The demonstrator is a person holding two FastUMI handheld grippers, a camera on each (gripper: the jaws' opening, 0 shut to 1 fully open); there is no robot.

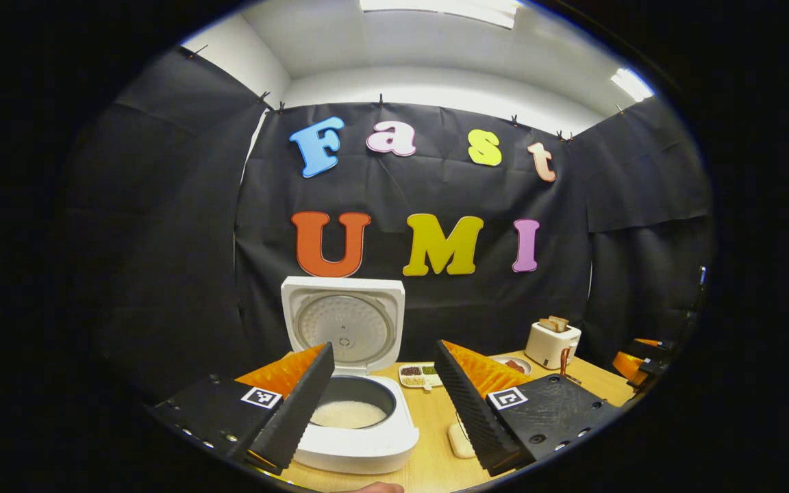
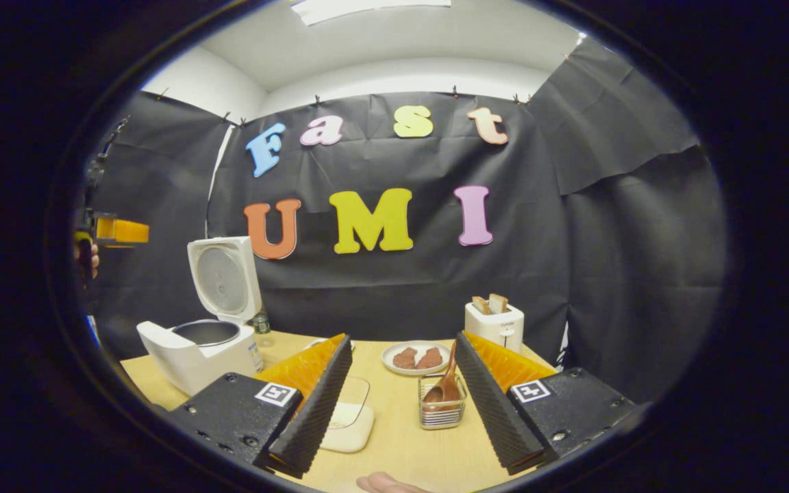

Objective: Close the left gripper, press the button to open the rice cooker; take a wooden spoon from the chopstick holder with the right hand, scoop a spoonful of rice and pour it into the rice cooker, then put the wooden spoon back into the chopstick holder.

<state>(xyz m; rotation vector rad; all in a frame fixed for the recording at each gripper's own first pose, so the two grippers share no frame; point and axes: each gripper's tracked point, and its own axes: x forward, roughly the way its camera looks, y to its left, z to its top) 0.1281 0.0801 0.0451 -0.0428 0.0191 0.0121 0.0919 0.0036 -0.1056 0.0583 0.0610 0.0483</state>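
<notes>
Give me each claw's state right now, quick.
Left claw: open, holding nothing, in front of the open rice cooker.
Right claw: open, holding nothing; wooden spoon sits in the chopstick holder.

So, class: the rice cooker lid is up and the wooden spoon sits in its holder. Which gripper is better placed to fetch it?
Right. The right gripper is open and faces the wooden spoon in the chopstick holder between its fingers. The left gripper faces the open rice cooker.

Left gripper fingers spread wide, holding nothing. Right gripper fingers likewise apart, holding nothing.
</notes>
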